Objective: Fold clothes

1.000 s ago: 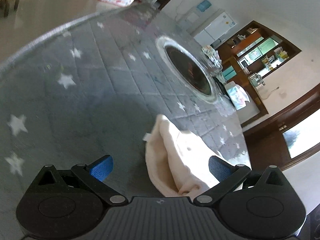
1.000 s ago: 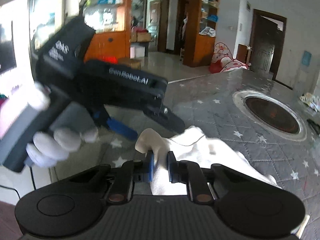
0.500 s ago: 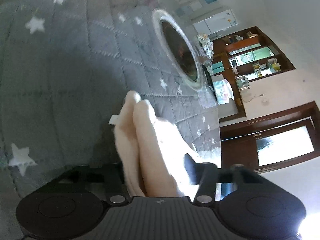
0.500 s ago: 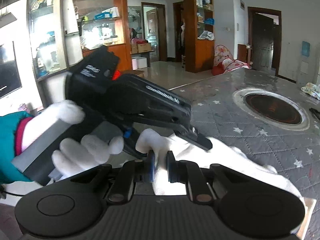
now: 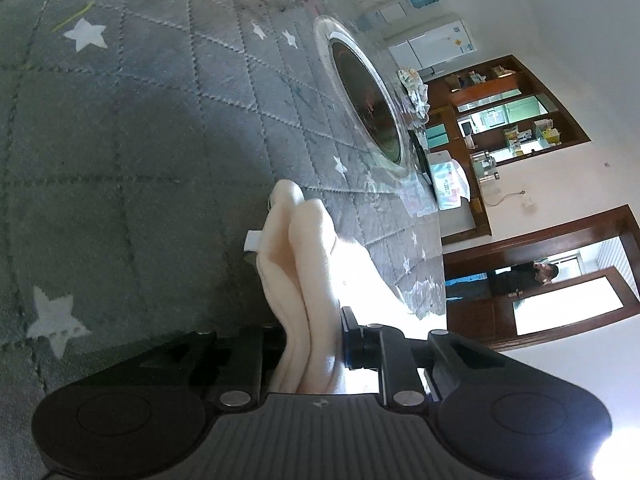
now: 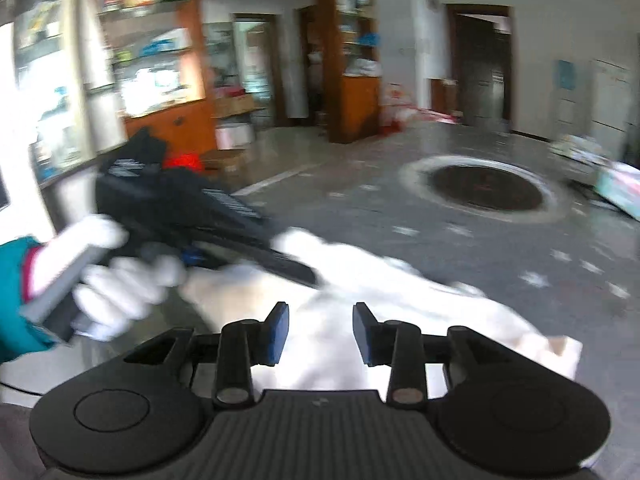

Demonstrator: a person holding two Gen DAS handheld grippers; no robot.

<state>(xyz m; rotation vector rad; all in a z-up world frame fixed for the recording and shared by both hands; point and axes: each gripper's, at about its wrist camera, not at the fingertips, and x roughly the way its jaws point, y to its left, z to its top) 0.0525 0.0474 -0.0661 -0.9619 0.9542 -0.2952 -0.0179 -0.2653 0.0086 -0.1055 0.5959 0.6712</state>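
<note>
A cream garment [image 5: 304, 264] lies bunched on the grey star-quilted table cover [image 5: 120, 152]. My left gripper [image 5: 310, 344] is shut on a thick fold of the garment, which fills the gap between its jaws. In the right wrist view the garment [image 6: 400, 304] spreads in front of my right gripper [image 6: 320, 334], whose blue-padded jaws stand apart with the cloth lying below them. The left gripper [image 6: 224, 236], held by a white-gloved hand [image 6: 120, 280], reaches over the garment from the left. That view is motion-blurred.
A round dark inset with a pale rim [image 5: 368, 104] sits in the table farther on and also shows in the right wrist view [image 6: 486, 188]. Crumpled packets [image 5: 414, 84] lie beyond it. Wooden shelves [image 6: 160, 80] and doorways stand behind.
My left gripper closed on the garment fold. My right gripper opened and let go of the cloth, and it has pulled back a little.
</note>
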